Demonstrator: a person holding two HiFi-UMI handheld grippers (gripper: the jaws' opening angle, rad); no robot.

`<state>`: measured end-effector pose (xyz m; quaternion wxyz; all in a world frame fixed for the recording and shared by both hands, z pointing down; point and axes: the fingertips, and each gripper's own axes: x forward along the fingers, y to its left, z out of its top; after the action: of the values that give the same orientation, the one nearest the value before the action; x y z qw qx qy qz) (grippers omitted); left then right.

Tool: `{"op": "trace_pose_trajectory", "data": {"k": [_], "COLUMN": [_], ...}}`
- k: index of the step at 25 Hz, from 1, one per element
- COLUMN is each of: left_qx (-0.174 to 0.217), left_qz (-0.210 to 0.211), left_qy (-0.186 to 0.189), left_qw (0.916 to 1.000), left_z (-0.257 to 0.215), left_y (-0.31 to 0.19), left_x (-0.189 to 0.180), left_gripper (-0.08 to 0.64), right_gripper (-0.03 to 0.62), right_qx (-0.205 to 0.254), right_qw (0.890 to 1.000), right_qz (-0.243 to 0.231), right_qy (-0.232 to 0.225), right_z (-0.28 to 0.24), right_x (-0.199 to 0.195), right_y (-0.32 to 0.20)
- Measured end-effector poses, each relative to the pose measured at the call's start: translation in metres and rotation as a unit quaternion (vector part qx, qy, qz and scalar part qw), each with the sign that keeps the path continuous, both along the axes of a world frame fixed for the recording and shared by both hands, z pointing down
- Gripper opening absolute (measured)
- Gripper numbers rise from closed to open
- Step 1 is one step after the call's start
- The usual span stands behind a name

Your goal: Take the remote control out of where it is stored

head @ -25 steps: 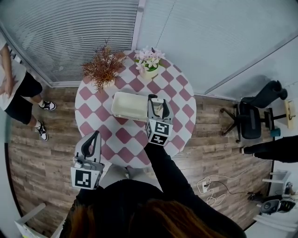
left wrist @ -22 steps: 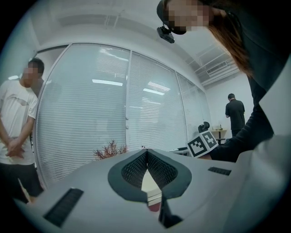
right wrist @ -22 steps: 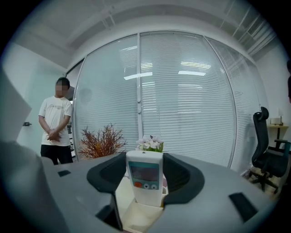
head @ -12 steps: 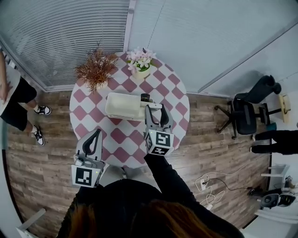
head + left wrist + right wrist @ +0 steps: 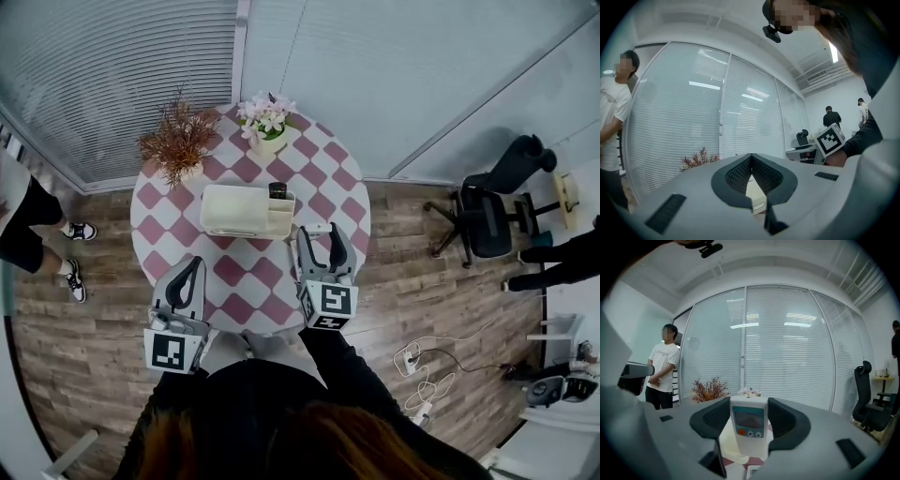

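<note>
From the head view, the right gripper holds a white rectangular remote control above the round pink-and-white checked surface, clear of the cream rectangular plastic box. The left gripper hangs at the surface's near edge.

The left gripper view shows its jaws pressed together on nothing.

The right gripper view shows its jaws clamped on the remote's sides, screen and orange button facing the camera.

Left gripper closed, right gripper clamped

No legible print on the remote control, nothing readable elsewhere
</note>
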<state>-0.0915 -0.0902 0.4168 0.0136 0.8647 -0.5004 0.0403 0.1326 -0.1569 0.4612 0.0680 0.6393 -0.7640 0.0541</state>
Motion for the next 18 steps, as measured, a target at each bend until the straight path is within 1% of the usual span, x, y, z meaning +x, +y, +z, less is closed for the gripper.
{"op": "trace_pose_trajectory", "data": {"k": [3, 5, 13, 18], "left_qx": [-0.001, 0.000, -0.008, -0.013], "left_qz": [0.003, 0.005, 0.007, 0.000], "left_qy": [0.001, 0.000, -0.011, -0.017], "left_qw": [1.0000, 1.0000, 0.9999, 0.9998], "left_z": [0.000, -0.001, 0.002, 0.004], "left_y": [0.001, 0.002, 0.008, 0.012], "left_x": [0.004, 0.008, 0.013, 0.011], "left_gripper": [0.006, 0.006, 0.006, 0.006], "right_gripper": [0.265, 0.265, 0.265, 0.265], "right_qx": [-0.002, -0.011, -0.085, -0.123], "right_qw": [1.000, 1.000, 0.995, 0.991], "right_qz": [0.005, 0.013, 0.044, 0.045], "right_qy": [0.002, 0.007, 0.032, 0.033], "right_z": [0.001, 0.009, 0.078, 0.112], "right_x": [0.012, 0.025, 0.081, 0.093], "right_y": [0.012, 0.022, 0.062, 0.066]}}
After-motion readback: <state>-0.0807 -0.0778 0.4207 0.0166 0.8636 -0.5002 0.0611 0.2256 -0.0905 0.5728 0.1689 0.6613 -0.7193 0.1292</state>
